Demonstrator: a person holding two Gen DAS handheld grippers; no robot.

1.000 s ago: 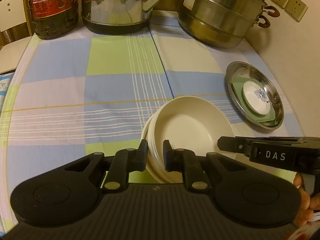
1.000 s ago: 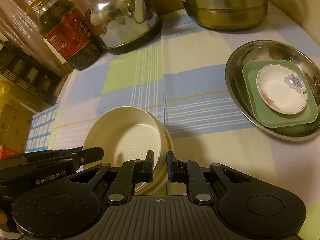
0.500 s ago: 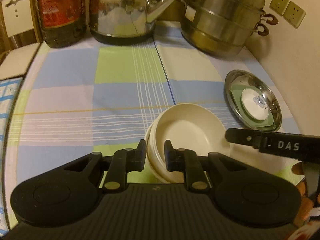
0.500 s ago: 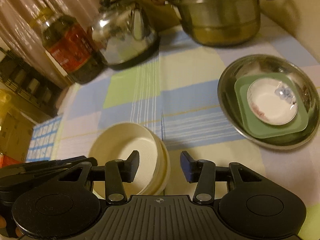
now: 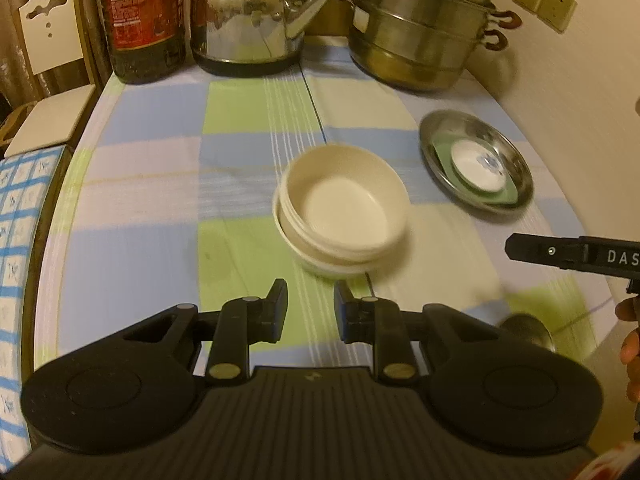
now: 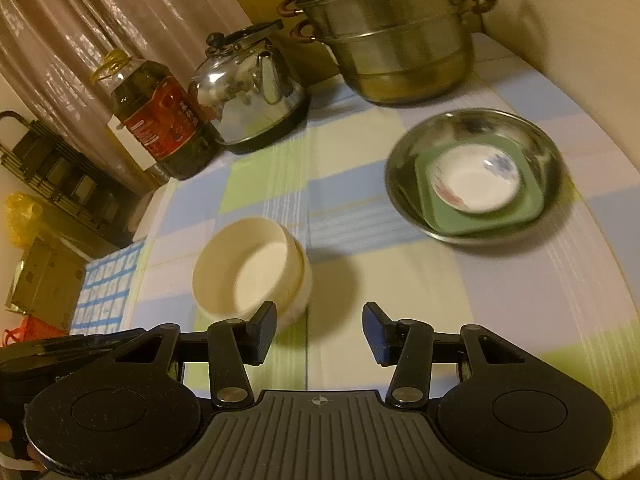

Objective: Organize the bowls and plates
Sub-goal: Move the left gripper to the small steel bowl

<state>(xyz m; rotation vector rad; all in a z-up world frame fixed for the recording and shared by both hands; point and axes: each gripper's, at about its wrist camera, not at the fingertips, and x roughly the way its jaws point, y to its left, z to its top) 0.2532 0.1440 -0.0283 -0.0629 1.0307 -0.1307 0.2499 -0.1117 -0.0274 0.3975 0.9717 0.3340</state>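
Left wrist view is showing the left tool (image 5: 307, 306) hanging over the checked blue-and-green cloth on the table (image 5: 148, 216), jaws opening with nothing between them. The nested cream round bowls (image 5: 342, 210) are sitting just ahead of it, free of both tools, and the top bowl is looking a bit off-centre in the lower one. My guess at the risk: any nudge at that rim is tipping or sliding the top bowl out. Only this view is catching what looks like a metal spoon bowl (image 5: 528, 330) near the table edge, easy to knock off.

Right wrist view is showing the right tool (image 6: 319, 334) with jaws standing well apart and empty, the cream bowls (image 6: 250, 270) just beyond its left finger. Here you're getting the shiny round steel dish (image 6: 474, 172) properly, holding a green square plate (image 6: 532, 204) with a small white flowered bowl (image 6: 476, 182) on top. That pile is looking wobbly if more goes on it. The curtain side is showing only here.
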